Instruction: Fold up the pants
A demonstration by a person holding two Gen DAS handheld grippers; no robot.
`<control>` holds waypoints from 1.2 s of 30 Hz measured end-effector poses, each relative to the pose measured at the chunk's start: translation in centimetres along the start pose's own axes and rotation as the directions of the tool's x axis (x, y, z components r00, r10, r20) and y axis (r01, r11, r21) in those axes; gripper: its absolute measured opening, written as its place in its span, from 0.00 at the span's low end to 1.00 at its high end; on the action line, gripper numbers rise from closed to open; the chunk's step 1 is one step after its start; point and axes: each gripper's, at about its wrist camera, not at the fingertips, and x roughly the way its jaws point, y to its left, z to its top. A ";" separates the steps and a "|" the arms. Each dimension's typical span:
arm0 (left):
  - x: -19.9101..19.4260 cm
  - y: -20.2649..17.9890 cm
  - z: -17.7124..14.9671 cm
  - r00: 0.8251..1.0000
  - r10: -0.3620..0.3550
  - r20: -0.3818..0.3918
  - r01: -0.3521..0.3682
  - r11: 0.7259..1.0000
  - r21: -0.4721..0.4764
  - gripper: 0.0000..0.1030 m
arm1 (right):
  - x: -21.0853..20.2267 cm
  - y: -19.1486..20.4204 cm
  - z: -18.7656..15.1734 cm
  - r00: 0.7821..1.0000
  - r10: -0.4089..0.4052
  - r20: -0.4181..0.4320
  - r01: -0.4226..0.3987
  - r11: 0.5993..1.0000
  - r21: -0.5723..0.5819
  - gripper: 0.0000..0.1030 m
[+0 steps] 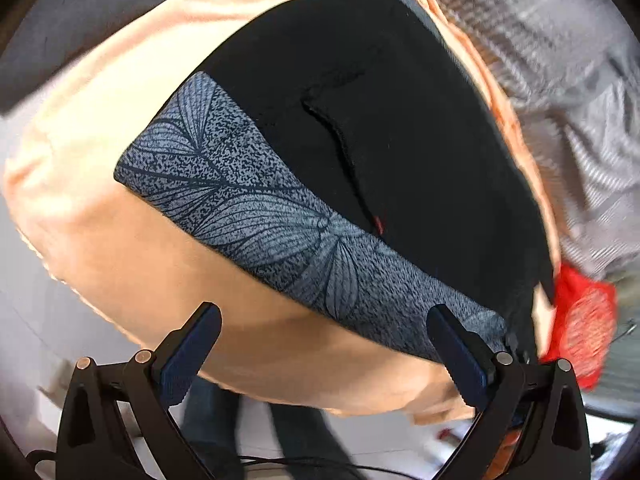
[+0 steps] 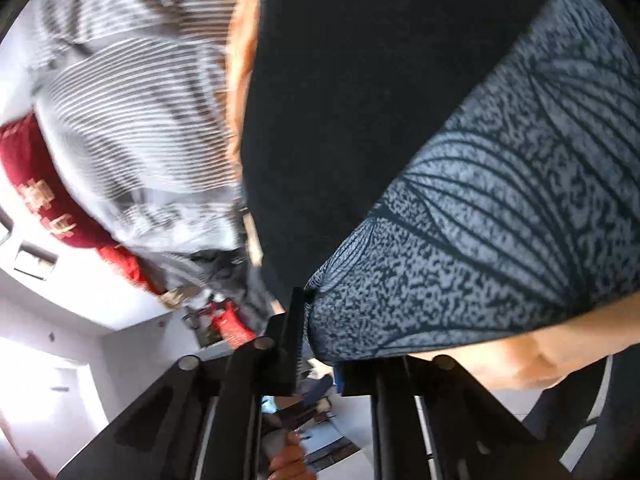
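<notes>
Black pants (image 1: 360,120) with a wide grey leaf-patterned waistband (image 1: 260,208) lie spread on a peach sheet (image 1: 100,128). My left gripper (image 1: 323,312) hangs open over the waistband's near edge, and nothing is between its blue-padded fingers (image 1: 188,356). In the right wrist view the waistband (image 2: 480,220) fills the right side, with the black cloth (image 2: 340,100) above it. My right gripper (image 2: 310,320) is shut on the waistband's end. Its left finger (image 2: 294,332) presses the bunched cloth, and the other finger is hidden behind the fabric.
A grey striped garment (image 1: 580,120) and a red cloth (image 1: 588,328) lie past the pants' far side. The striped garment (image 2: 140,120) and the red cloth (image 2: 40,184) also show in the right wrist view. A person's dark trouser legs (image 1: 216,420) stand below the sheet's edge on a pale floor.
</notes>
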 end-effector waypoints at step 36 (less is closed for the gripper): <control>-3.1 -3.1 3.7 0.995 -0.093 0.034 0.089 0.993 0.083 0.21 | -4.2 3.4 -0.3 0.991 -0.113 0.070 0.118 0.989 -0.086 0.07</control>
